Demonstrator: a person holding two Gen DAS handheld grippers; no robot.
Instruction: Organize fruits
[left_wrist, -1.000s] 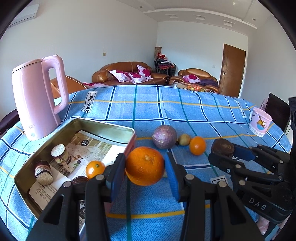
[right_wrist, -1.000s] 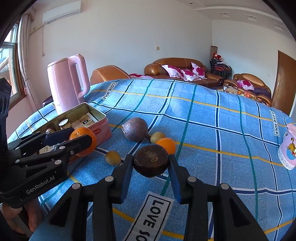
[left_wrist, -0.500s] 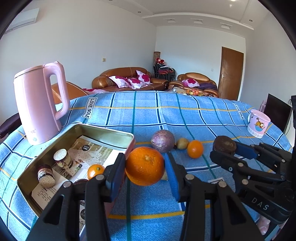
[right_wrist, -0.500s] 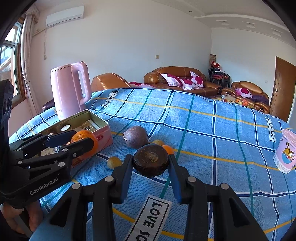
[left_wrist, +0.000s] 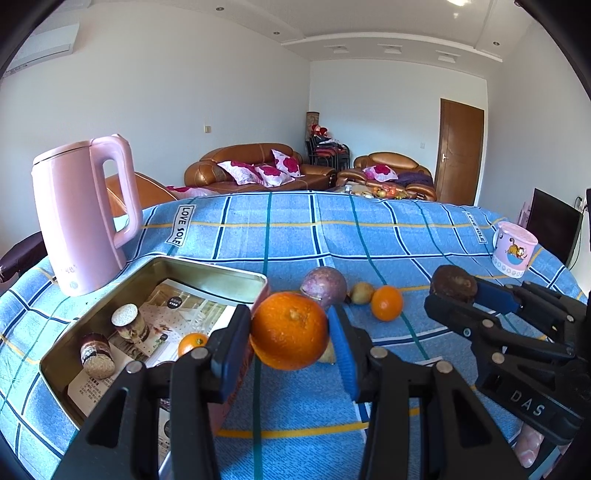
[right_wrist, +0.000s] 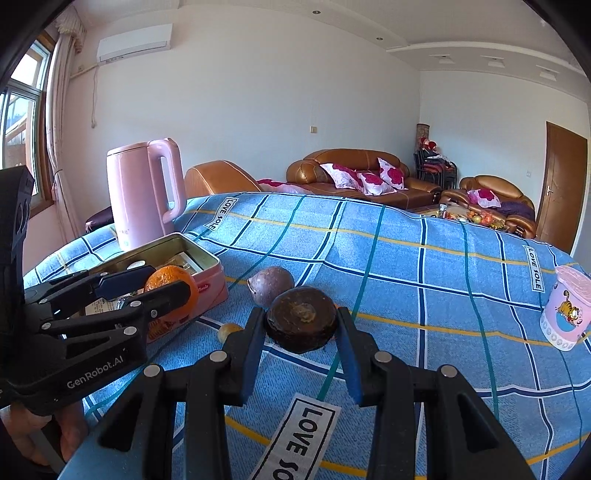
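My left gripper (left_wrist: 290, 332) is shut on a large orange (left_wrist: 289, 330) and holds it above the table beside the open metal tin (left_wrist: 218, 271). My right gripper (right_wrist: 301, 325) is shut on a dark brown round fruit (right_wrist: 301, 323), held above the blue checked cloth; it also shows in the left wrist view (left_wrist: 453, 283). On the cloth lie a purple passion fruit (left_wrist: 324, 287), a small yellow-green fruit (left_wrist: 362, 292) and a small orange (left_wrist: 386, 303). A small orange (left_wrist: 192, 343) lies inside the tin.
A pink kettle (left_wrist: 83, 214) stands behind the tin at the left. The tin also holds two small jars (left_wrist: 129, 325) and printed paper. A pink cartoon cup (left_wrist: 514, 249) stands at the far right. Another small fruit (right_wrist: 229, 331) lies near the tin.
Both grippers have risen and tilted up a little with their fruits still held. The fruits on the cloth have not moved.
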